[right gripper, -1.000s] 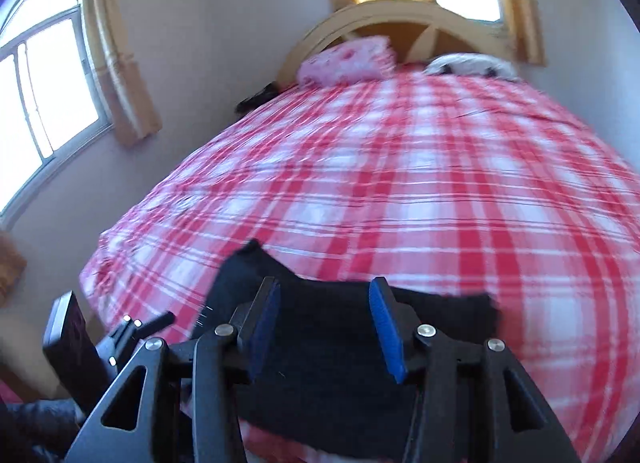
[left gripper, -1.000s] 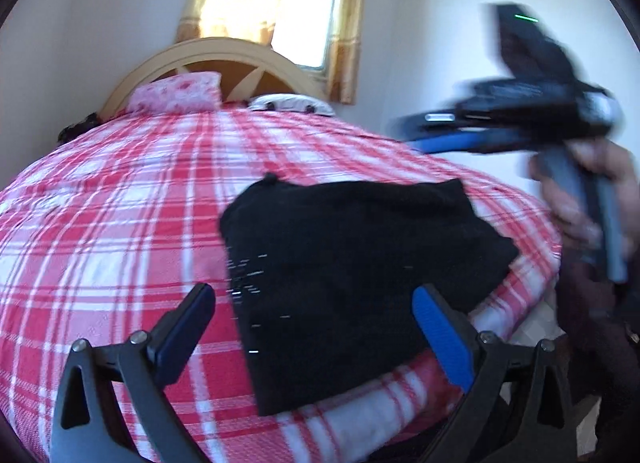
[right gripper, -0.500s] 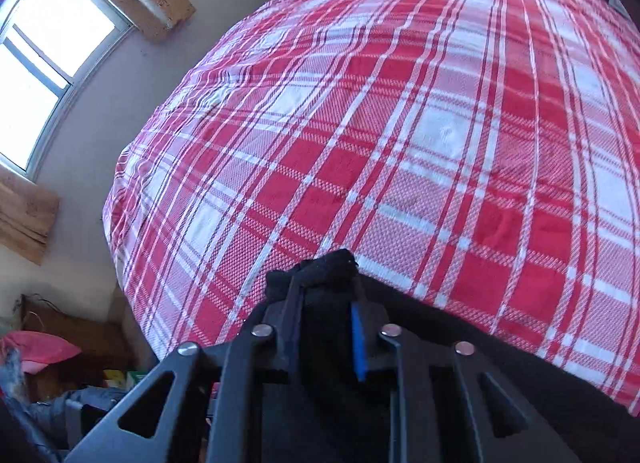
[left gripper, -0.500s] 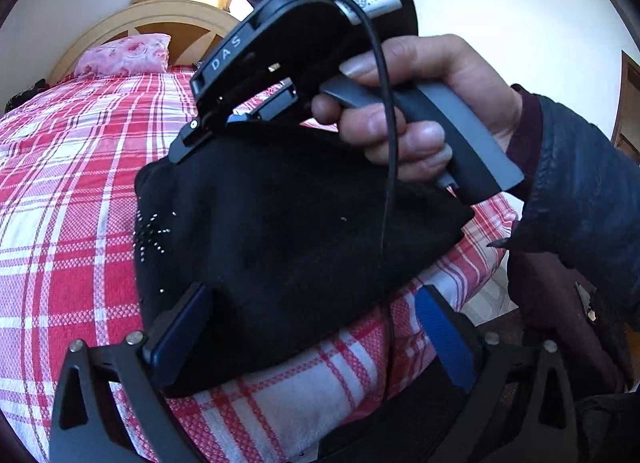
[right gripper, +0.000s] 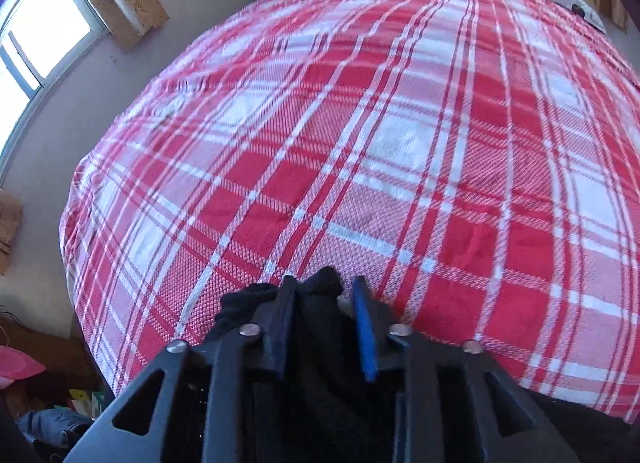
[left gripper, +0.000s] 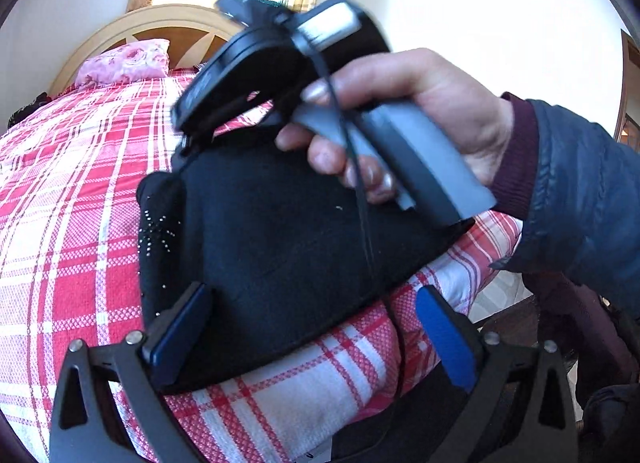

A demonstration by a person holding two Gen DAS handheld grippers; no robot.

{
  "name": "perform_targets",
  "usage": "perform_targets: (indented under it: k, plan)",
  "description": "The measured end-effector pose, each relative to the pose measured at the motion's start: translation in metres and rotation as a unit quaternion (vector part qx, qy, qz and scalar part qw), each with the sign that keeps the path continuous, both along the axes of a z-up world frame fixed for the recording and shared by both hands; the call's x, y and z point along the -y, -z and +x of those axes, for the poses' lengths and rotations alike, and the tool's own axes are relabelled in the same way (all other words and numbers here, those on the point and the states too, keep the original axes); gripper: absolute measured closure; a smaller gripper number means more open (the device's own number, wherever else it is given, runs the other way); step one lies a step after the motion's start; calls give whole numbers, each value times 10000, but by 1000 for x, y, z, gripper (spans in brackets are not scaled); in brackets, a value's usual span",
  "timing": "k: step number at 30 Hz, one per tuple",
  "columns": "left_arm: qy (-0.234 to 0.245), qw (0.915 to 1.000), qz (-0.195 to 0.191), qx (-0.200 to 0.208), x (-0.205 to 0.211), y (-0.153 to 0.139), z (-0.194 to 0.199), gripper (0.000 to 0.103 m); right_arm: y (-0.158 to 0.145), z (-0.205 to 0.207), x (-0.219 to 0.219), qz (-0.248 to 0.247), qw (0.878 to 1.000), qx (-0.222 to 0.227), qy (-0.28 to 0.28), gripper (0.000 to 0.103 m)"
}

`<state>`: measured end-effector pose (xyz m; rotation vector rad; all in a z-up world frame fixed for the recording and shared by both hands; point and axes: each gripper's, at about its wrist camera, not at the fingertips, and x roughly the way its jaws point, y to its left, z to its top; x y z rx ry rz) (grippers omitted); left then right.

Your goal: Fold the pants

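The black pants lie folded at the bed's near edge. The right gripper pinches a bunched fold at their 11 o'clock corner. The left gripper hovers spread at 6 o'clock.

The right gripper blurs, its fingertips hidden behind the pants.

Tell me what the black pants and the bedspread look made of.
Black pants: soft matte knit, probably cotton or fleece; no sheen, small shiny studs near one edge. Bedspread: coarse woven red-and-white plaid, likely cotton; the weave texture is plainly visible. Right claw pinches the pants.
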<state>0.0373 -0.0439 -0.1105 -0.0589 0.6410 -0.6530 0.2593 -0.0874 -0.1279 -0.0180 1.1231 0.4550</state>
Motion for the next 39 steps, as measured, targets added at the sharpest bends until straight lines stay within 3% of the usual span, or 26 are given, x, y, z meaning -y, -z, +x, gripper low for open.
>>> perform_targets:
  k: [1,2,4,8,12,14,18,21,24,27,31,34,39]
  plan:
    - [-1,10000,-6,-5,1,0,0,0,-5,-1,6,80,9999,67,96,51]
    - [-3,10000,-9,-11,1,0,0,0,-11,-4,13,202,9995,143,204,49]
    - [-9,10000,-4,-13,2,0,0,0,-30,-17,31,483,9972,423,372,48]
    - [-20,10000,2,-11,2,0,1,0,-58,-59,55,480,9906,1120,623,48]
    - [-55,10000,40,-7,3,0,2,0,-66,-117,73,453,9844,1572,648,46]
    - [-78,9999,78,-2,5,0,2,0,-58,-135,77,407,9850,1573,575,46]
    - [-94,9998,153,10,6,1,1,0,-30,-148,92,-139,9870,1409,761,46]
    - [-109,9997,229,28,9,1,1,0,-15,-146,108,21,9880,1229,936,46]
    - [-124,9994,334,50,11,0,0,0,-5,-144,105,-148,9862,1445,799,45]
    - [-328,9990,300,79,3,-9,-2,0,-9,-148,97,-247,9849,1547,742,40]
    - [-920,9954,109,259,-26,-24,6,0,-38,-169,112,42,9773,1981,755,40]
    - [-1239,9922,-9,-118,-43,-19,26,0,-54,-184,141,130,9684,2235,1103,35]
    - [-1477,9869,-143,-625,-55,-5,48,0,-44,-180,193,75,9634,1966,1822,32]
